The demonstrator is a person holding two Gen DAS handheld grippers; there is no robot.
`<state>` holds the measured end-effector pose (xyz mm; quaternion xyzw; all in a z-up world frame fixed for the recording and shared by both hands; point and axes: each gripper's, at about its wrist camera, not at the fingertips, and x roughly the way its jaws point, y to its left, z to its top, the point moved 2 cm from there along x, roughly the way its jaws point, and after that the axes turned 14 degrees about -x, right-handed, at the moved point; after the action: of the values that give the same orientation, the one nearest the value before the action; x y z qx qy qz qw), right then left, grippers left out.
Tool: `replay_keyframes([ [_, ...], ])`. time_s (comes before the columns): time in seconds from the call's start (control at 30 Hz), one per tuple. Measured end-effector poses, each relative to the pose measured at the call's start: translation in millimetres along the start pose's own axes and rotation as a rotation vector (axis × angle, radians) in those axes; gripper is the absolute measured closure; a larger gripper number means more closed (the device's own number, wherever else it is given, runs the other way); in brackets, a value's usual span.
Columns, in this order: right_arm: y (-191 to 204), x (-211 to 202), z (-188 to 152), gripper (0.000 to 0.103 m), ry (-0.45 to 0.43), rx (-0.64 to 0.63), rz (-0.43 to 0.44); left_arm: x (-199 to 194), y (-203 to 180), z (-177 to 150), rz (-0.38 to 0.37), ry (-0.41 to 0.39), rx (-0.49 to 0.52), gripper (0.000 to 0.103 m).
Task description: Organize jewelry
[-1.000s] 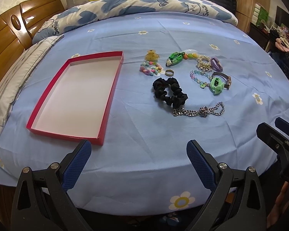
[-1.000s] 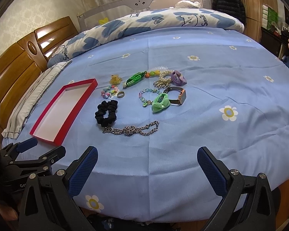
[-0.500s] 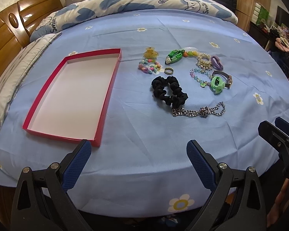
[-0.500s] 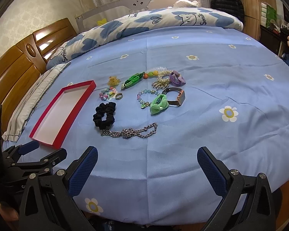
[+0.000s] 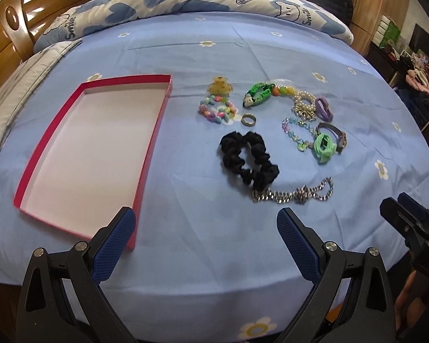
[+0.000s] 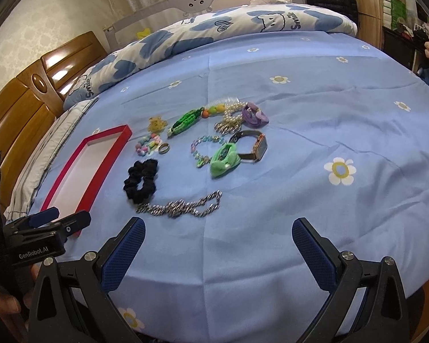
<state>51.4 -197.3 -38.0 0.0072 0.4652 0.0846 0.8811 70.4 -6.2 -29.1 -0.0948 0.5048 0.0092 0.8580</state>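
A shallow red box (image 5: pixel 57 154) with a pale bare floor lies on the blue bedsheet at the left; it also shows in the right wrist view (image 6: pixel 111 157). Right of it lies a cluster of jewelry: a black scrunchie (image 5: pixel 248 157), a silver chain (image 5: pixel 294 194), a ring (image 5: pixel 248 120), a pastel bead bracelet (image 5: pixel 217 111), a green bow (image 5: pixel 324 145), a watch (image 6: pixel 254 145), pearls (image 5: pixel 303 100) and a purple band (image 5: pixel 323 108). My left gripper (image 5: pixel 206 237) is open and empty, short of the scrunchie. My right gripper (image 6: pixel 217 243) is open and empty, just short of the chain (image 6: pixel 183 207).
A blue-and-white quilt (image 5: pixel 186 3) is bunched along the far side of the bed. A wooden headboard (image 5: pixel 11 28) and a striped pillow (image 5: pixel 11 85) are at the left. Dark furniture with clutter (image 5: pixel 409 65) stands at the right.
Both grippers have moved forward over the bed toward the jewelry, which now looks closer. Both stay open. Nothing on the bed has moved.
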Motion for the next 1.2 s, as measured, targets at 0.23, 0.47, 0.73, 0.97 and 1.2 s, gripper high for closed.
replay_keyframes([
  [0.23,-21.7,13.6,22.4,0.013,-0.035,0.019,-0.007,13.4,-10.1,21.6,0.0,-0.015,0.013,0.003],
  [0.47,-42.8,39.4,38.2,0.028,-0.015,0.044,-0.023,40.3,-13.8,38.5,-0.019,0.019,0.007,0.009],
  [0.73,-59.8,84.6,51.5,0.05,0.06,0.067,-0.027,78.4,-16.7,48.9,-0.022,0.105,0.007,0.021],
  [0.97,-66.4,119.8,52.1,0.081,0.135,0.068,-0.022,104.0,-28.0,46.6,-0.036,0.171,0.04,0.048],
  [1.2,-69.8,110.9,51.4,0.092,0.107,0.069,-0.035,102.0,-33.2,43.0,-0.065,0.162,0.059,0.093],
])
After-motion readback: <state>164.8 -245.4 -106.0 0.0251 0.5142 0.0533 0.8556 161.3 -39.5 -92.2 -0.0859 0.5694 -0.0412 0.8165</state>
